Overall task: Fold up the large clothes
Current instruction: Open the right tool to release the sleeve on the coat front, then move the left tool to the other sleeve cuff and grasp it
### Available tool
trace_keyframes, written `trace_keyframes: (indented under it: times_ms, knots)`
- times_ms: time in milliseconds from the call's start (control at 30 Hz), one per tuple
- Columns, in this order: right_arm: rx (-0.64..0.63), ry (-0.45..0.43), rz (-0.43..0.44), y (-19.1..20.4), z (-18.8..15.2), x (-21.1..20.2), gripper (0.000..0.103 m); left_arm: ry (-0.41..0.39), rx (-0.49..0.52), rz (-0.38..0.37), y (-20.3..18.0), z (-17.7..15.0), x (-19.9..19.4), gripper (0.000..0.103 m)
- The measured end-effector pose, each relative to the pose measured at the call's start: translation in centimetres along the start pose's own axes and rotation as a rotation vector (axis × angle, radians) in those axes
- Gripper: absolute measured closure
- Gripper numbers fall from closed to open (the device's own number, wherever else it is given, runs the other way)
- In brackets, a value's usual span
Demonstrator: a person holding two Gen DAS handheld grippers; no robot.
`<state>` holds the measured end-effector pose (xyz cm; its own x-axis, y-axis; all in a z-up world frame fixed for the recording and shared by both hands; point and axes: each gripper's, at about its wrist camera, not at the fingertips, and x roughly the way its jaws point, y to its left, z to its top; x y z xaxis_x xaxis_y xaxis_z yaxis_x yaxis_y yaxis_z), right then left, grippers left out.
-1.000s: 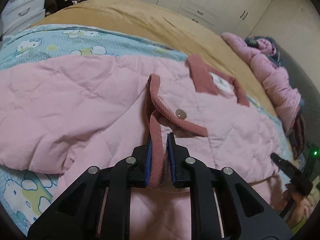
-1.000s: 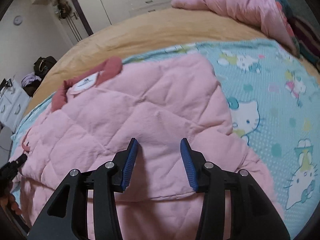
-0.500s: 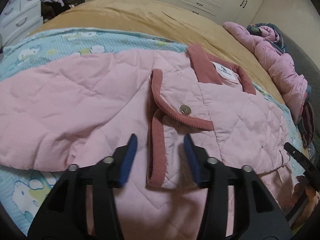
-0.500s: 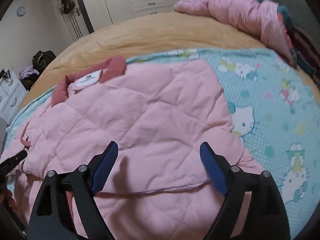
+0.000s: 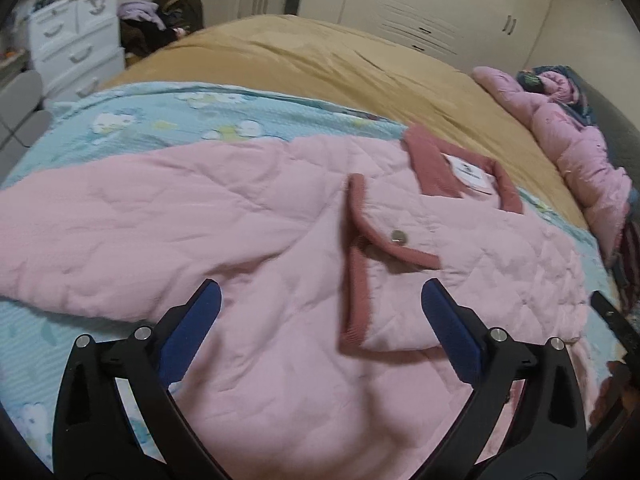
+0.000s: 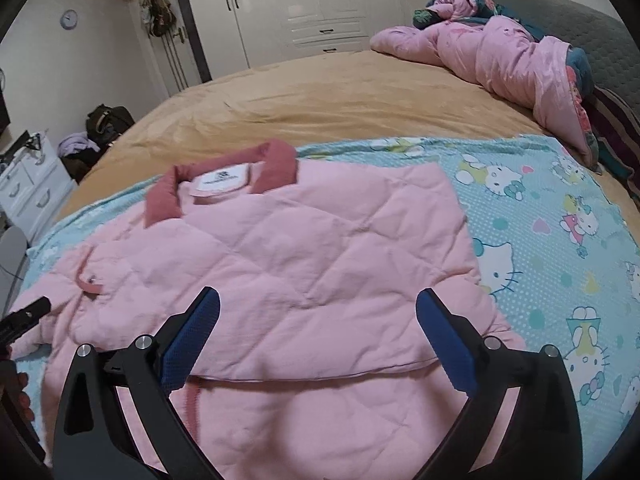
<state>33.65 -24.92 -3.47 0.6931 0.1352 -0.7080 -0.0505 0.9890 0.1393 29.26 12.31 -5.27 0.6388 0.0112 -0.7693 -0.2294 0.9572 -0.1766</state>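
Left gripper (image 5: 320,308) has just released the cuff (image 5: 354,280), both grippers now wide, empty; sleeve fold onto jacket (image 6: 320,264) done.

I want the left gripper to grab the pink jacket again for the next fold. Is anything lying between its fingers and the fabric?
Nothing visible does. The left gripper is open directly over the pink quilted jacket, with only the jacket's own corduroy-trimmed front edge lying between the fingers. The right gripper is also open over the jacket.
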Motion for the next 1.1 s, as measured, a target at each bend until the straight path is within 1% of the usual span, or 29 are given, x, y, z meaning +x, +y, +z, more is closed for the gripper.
trace_keyframes:
  times_ms: [100,167,267,333,433,633,800,1000,1100]
  knots:
    - [-0.034,-0.015,0.025,1.8,0.1,-0.8,0.005,-0.006,0.011,0.065,0.5,0.0,-1.0,0.009]
    - [-0.056,-0.023,0.039,3.0,0.2,-1.1,0.005,-0.01,0.005,0.07,1.0,-0.1,-1.6,0.009]
    - [-0.086,-0.029,0.077,5.3,0.3,-1.8,0.005,-0.025,-0.038,0.083,2.2,0.1,-2.5,0.009]
    - [-0.112,-0.035,0.097,7.1,0.3,-2.2,0.005,-0.039,-0.063,0.104,3.1,0.3,-2.8,0.009]
    - [-0.153,-0.045,0.122,9.6,0.4,-3.0,0.005,-0.045,-0.071,0.134,4.0,0.5,-3.3,0.009]
    - [-0.191,-0.059,0.18,13.7,0.6,-4.1,0.004,-0.058,-0.134,0.158,6.4,0.9,-4.3,0.009]
    - [-0.229,-0.059,0.215,16.8,0.7,-4.6,0.004,-0.086,-0.15,0.228,8.4,1.3,-5.3,0.009]
    - [-0.27,-0.051,0.261,20.3,0.5,-4.7,0.004,-0.097,-0.237,0.25,11.5,1.3,-6.2,0.009]
    - [-0.295,-0.046,0.28,22.1,0.2,-4.5,0.004,-0.103,-0.253,0.284,12.7,1.3,-6.6,0.009]
